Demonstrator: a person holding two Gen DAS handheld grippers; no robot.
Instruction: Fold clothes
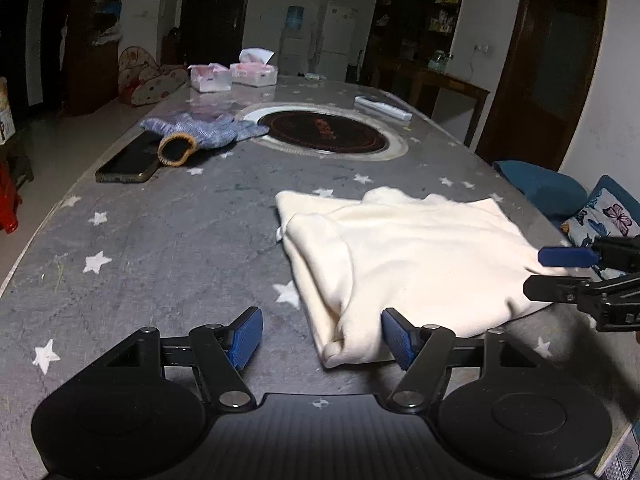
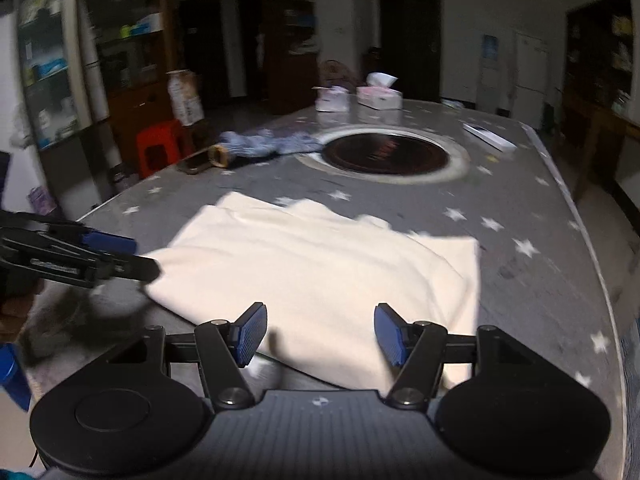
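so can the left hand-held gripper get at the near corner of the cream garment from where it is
Probably yes: the left hand-held gripper is open and the cream garment has its near corner already between the fingers, with nothing in the way.

Each hand-held gripper is built of matte black plastic. The left hand-held gripper [image 1: 322, 336] has a broad ribbed black body with a small white crosshair mark at its centre, flanked by two round black housings with shallow circular recesses. Flat black link bars run forward from silver pivot screws to two fingers faced with blue ribbed pads [image 1: 246, 336]. The right hand-held gripper [image 2: 320, 334] has the same build: ribbed body, white crosshair mark, round housings, silver screws, and blue ribbed pads [image 2: 390, 334] on black carriers. Seen side-on, the fingers look slim, with blue pads on black arms.
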